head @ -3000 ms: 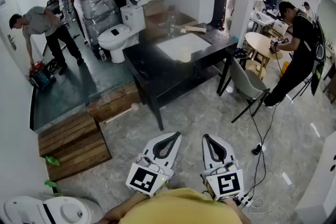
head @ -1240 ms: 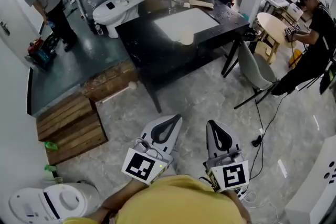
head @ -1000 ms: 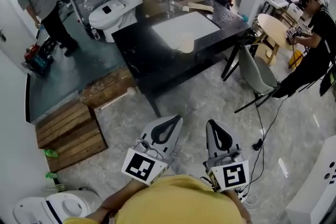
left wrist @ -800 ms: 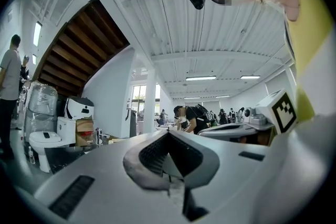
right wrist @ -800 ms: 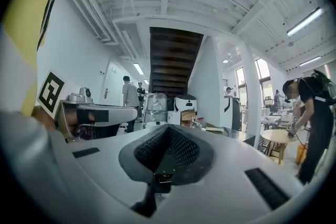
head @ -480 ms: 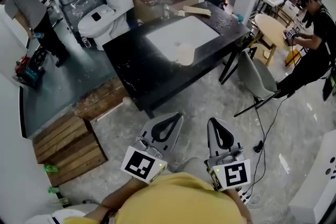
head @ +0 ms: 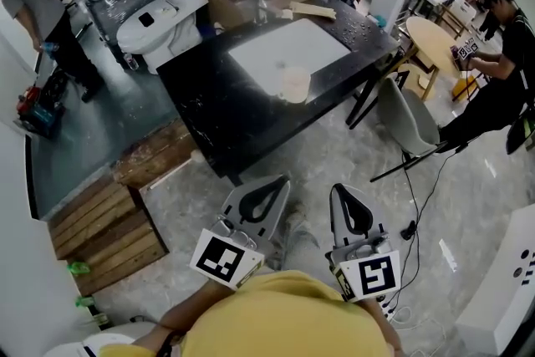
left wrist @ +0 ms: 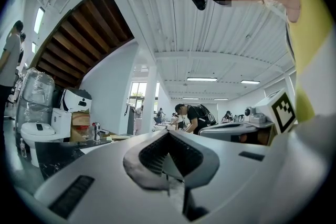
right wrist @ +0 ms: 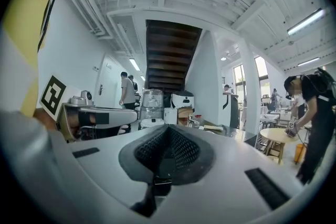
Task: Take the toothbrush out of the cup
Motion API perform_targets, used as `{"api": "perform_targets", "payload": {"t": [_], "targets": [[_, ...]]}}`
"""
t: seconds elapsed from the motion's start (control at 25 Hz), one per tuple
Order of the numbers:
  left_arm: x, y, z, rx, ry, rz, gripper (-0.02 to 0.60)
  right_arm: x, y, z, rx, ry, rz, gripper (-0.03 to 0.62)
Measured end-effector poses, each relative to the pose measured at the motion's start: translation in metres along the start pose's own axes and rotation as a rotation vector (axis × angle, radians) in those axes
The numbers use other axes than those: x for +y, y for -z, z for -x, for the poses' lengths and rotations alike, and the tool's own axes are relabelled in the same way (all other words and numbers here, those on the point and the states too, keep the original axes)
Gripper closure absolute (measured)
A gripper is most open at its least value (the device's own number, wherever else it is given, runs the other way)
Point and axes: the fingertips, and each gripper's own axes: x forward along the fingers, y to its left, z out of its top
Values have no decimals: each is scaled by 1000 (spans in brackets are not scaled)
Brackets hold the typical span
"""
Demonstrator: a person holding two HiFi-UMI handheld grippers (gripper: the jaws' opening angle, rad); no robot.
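A pale cup (head: 294, 84) stands at the near edge of a white mat (head: 288, 53) on the black table (head: 209, 104). It is too small to tell a toothbrush in it. My left gripper (head: 273, 183) and right gripper (head: 341, 192) are held low over the marble floor, well short of the table. Both are shut, tips together, with nothing between them. In the left gripper view the left gripper (left wrist: 168, 131) points toward the table, its jaws closed. In the right gripper view the right gripper (right wrist: 168, 127) is shut too.
A grey chair (head: 399, 123) stands at the table's right corner, with a round wooden table (head: 428, 44) and a person (head: 501, 38) beyond. Wooden pallets (head: 99, 223) and a toilet (head: 159, 11) lie left. Cables (head: 414, 226) trail on the floor at right.
The black table and cup have come nearer and lower in the head view as the wearer walks toward them. Both grippers stay shut and held in front of the body.
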Motion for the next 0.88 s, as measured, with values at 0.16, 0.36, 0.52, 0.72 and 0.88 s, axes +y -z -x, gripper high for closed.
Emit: {"api": "perform_targets", "payload": {"t": [0.16, 0.36, 0.52, 0.72, 0.88], "targets": [[11, 2, -16, 2, -10, 2, 572, -11, 0, -17, -5, -17, 1, 578], [25, 7, -43, 4, -27, 2, 572, -32, 1, -40, -13, -41, 10, 578], [40, 9, -70, 3, -45, 11, 572, -54, 2, -64, -2, -61, 13, 579], [65, 14, -106, 23, -73, 12, 572, -84, -2, -102, -3, -96, 25, 579], [83, 12, -137, 7, -108, 12, 572, -107, -4, -131, -13, -137, 30, 579]]}}
